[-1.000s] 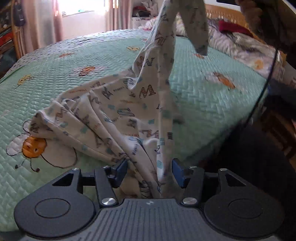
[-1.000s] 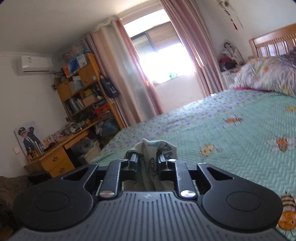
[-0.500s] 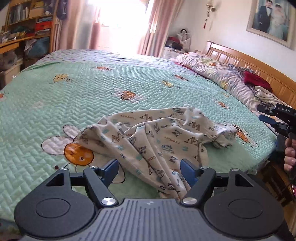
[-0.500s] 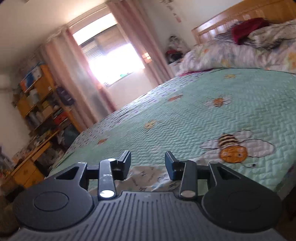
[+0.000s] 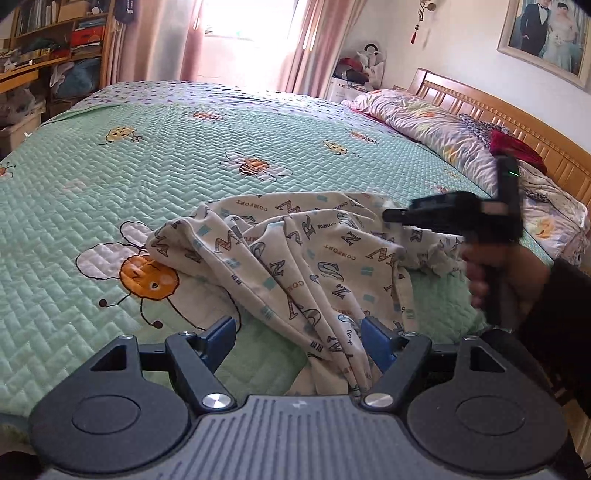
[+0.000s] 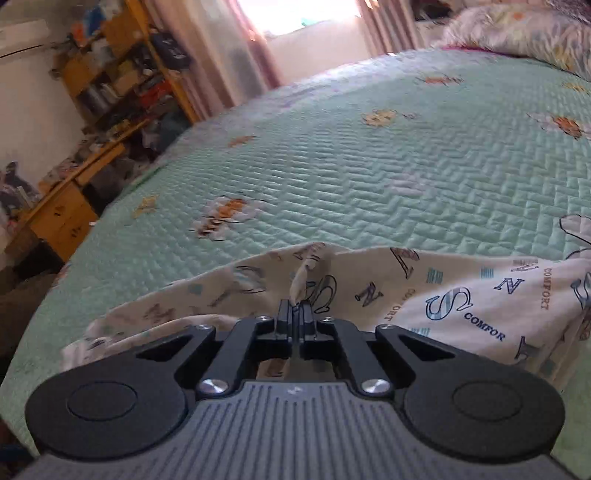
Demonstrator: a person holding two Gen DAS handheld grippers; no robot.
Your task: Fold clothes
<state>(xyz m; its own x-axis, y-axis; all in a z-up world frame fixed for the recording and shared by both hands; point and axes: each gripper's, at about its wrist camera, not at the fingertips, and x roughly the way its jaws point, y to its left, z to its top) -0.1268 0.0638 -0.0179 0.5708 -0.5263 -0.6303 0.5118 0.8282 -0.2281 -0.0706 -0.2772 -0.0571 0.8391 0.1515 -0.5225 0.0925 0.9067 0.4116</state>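
Observation:
A cream garment (image 5: 314, 254) printed with letters lies crumpled near the front edge of the green bee-patterned quilt (image 5: 147, 147). My left gripper (image 5: 297, 332) is open wide at that edge. A fold of the garment hangs down between its jaws, close to the right blue pad (image 5: 375, 341), and neither pad presses on it. My right gripper (image 6: 295, 308) is shut, pinching a thin ridge of the garment (image 6: 461, 295) at its tips. In the left wrist view a hand (image 5: 495, 273) holds the right gripper (image 5: 388, 216) low over the garment's right end.
Pillows and bedding (image 5: 424, 122) lie along the wooden headboard (image 5: 517, 122) on the right. A wooden desk and cluttered shelves (image 6: 74, 206) stand beyond the bed's far side. Pink curtains frame a bright window (image 5: 240, 22).
The garment, hung up from the right gripper a second ago, now lies on the quilt. The right gripper opened, dropped down and shut on the cloth. The left jaws opened wider.

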